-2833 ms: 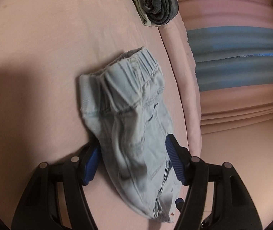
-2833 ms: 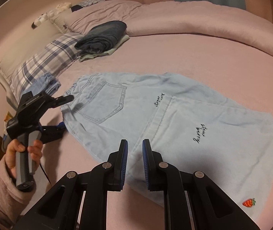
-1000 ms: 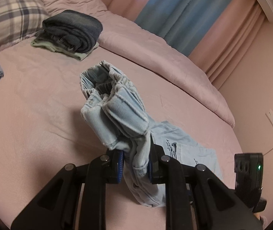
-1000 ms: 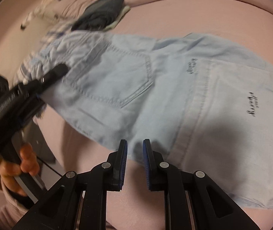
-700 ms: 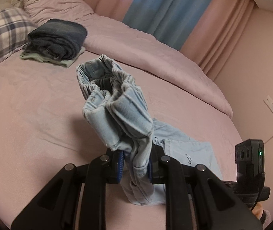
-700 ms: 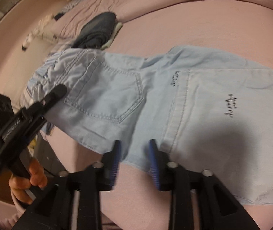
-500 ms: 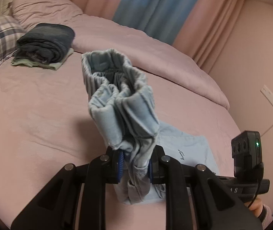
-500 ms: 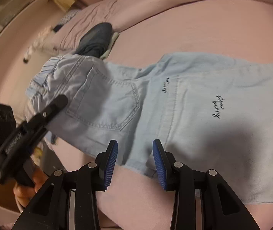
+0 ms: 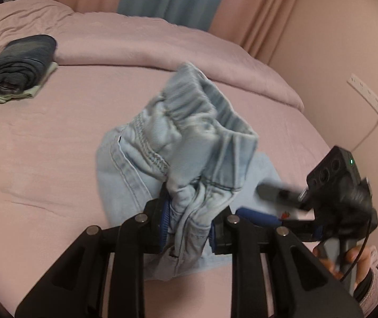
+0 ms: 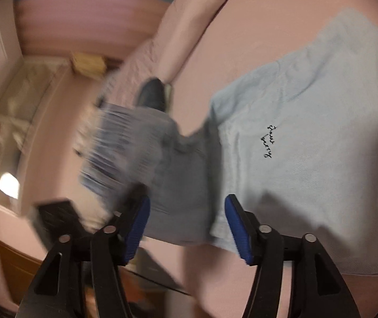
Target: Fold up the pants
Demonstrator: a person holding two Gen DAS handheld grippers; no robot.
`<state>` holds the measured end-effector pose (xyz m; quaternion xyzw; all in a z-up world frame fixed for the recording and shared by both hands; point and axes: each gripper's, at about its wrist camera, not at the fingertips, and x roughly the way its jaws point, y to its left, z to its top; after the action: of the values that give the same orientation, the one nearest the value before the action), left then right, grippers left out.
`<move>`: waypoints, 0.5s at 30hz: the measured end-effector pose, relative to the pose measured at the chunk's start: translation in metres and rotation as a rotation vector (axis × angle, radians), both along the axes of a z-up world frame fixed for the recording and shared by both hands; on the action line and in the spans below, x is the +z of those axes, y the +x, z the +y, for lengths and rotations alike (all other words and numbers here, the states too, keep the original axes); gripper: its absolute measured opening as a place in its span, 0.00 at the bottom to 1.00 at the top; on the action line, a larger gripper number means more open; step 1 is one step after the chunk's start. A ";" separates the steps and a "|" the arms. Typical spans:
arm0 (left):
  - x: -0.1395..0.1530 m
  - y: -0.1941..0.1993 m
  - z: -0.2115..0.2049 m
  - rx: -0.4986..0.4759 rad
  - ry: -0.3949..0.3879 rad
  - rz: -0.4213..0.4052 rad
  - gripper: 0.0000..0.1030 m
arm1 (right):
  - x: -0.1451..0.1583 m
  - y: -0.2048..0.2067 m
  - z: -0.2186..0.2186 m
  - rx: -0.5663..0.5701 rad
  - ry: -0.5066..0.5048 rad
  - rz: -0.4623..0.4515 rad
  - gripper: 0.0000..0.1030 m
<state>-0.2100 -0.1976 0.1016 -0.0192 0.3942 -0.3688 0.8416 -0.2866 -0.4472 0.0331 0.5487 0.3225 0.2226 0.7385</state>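
Light blue denim pants (image 9: 189, 137) lie on the pink bed (image 9: 43, 159). Their bunched elastic waistband is lifted over the legs, with my left gripper (image 9: 187, 228) shut on it. Its jaws are opening, and the fabric still fills the gap. The legs (image 10: 308, 159) lie flat, with black script stitching. My right gripper (image 10: 187, 228) stands open and its jaws are still opening. The near pants edge lies between its fingers, and the pads do not press on it. In the left wrist view the right gripper (image 9: 268, 204) sits just right of the waistband, held by a hand (image 9: 358, 262).
A stack of folded dark jeans (image 9: 19, 61) on a pale green garment sits at the far left of the bed. A rolled pink duvet (image 9: 162, 42) runs along the back. Pink and blue curtains hang behind it. A wall socket (image 9: 369, 98) is at the right.
My left gripper has carried the waistband rightwards over the legs, close to the right gripper. The right gripper went from shut to wide open and rolled, tilting its view.
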 end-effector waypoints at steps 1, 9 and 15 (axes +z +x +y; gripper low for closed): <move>-0.003 0.000 -0.005 -0.014 0.011 0.007 0.28 | -0.004 -0.002 -0.004 -0.014 0.061 -0.009 0.64; -0.031 -0.003 -0.030 -0.093 0.132 0.048 0.33 | -0.021 0.023 -0.004 -0.027 0.171 0.041 0.73; -0.032 -0.003 -0.026 -0.127 0.138 0.040 0.66 | -0.012 0.044 0.010 0.023 0.080 0.115 0.73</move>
<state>-0.2126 -0.2237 0.0691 0.0565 0.4358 -0.3930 0.8077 -0.2431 -0.4373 0.0209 0.5858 0.3618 0.2117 0.6936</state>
